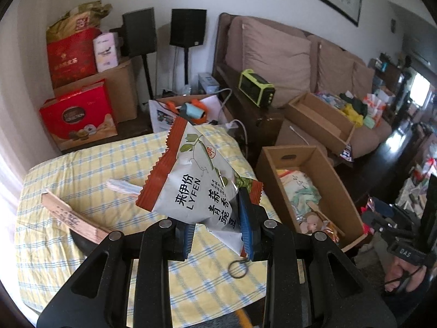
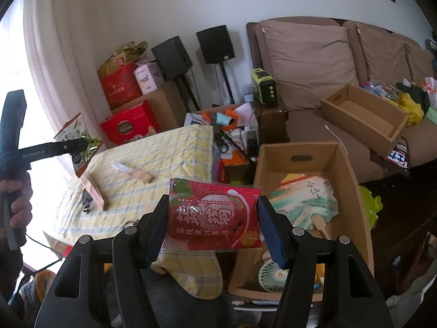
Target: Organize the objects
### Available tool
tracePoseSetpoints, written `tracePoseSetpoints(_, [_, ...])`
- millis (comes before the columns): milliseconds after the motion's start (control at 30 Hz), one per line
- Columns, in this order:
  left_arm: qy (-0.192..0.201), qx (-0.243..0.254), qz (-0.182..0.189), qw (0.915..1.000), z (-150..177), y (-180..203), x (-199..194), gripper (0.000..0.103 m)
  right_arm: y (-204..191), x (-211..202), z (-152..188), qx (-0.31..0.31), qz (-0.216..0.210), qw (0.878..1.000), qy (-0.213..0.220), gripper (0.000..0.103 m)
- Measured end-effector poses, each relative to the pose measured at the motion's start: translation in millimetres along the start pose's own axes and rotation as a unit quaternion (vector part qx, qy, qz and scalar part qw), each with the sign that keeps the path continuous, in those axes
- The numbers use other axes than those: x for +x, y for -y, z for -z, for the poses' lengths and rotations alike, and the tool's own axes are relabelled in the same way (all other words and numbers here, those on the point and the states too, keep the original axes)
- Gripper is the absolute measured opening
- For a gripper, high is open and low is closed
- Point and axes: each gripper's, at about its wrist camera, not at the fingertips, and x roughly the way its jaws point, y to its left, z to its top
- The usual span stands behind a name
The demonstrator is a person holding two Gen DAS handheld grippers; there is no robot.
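Where sofa [image 1: 286,52] flanks, checked tablecloth [image 1: 90,164] beside cardboard box [image 1: 325,169].

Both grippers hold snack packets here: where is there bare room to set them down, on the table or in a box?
The checked tablecloth is bare on its far half, beyond the wooden stick. The box on the sofa looks empty. The near box is crowded: a paper fan and a small electric fan cover its floor, leaving a strip along the back wall.
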Motion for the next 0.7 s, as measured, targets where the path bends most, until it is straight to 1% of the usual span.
tracePoseSetpoints(167, [-0.008, 0.017, 0.005, 0.9998, 1, 14, 6, 0.026, 14, -5, -2, 0.012, 0.012, 1.000, 0.005, 0.064])
tracePoseSetpoints(333, [-0.007, 0.023, 0.013, 0.9996, -3, 23, 7, 0.026, 26, -8, -3, 0.023, 0.021, 0.999, 0.006, 0.064])
tracePoseSetpoints(700, [-0.002, 0.042, 0.042, 0.9982, -11, 59, 12, 0.026, 36, -6, -1, 0.031, 0.031, 0.999, 0.003, 0.064])
